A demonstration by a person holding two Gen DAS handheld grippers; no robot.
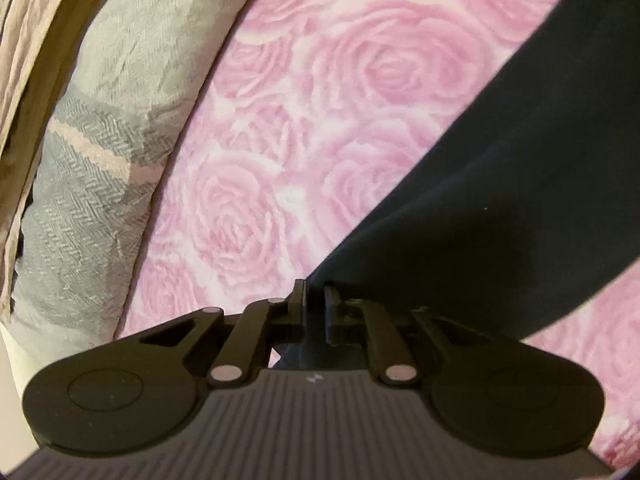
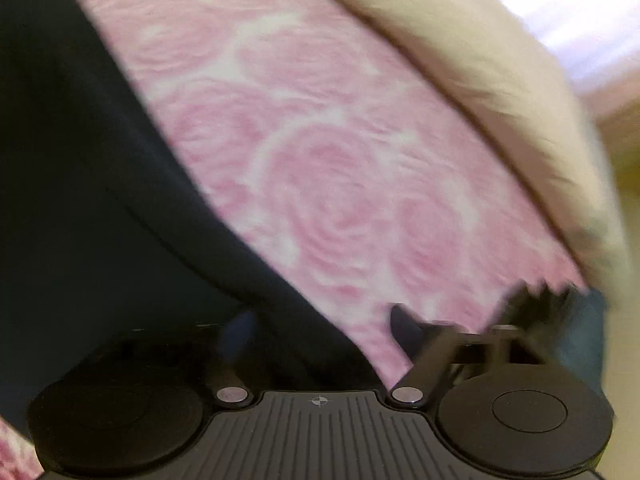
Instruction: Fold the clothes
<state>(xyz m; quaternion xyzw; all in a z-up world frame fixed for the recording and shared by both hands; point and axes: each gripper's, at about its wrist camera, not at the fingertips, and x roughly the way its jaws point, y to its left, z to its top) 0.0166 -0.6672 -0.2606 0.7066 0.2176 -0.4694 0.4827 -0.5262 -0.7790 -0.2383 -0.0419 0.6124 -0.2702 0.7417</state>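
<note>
The left gripper (image 1: 316, 300) has its two fingers drawn close together with an edge of the dark navy garment (image 1: 500, 184) pinched between them. From that pinch the cloth runs up and away to the right as a broad, smooth band, lying over the pink rose-print bedspread (image 1: 288, 128).

The right gripper (image 2: 320, 328) is harder to read (its camera view is smeared with motion blur). The same dark garment (image 2: 88, 184) drapes over the left side of its mechanism and hides one finger, while the other finger (image 2: 404, 324) pokes out well to the right of centre over the pink rose-print bedspread (image 2: 340, 184). Whether these fingers are gripping the cloth or standing apart, I cannot tell.

Further out, at the left of the left wrist view, a grey herringbone plaid blanket (image 1: 104, 152) lies beside the bedspread, with a beige crumpled cloth (image 1: 28, 60) beyond it. In the right wrist view, a cream fuzzy blanket (image 2: 480, 52) borders the bedspread's far right edge.
</note>
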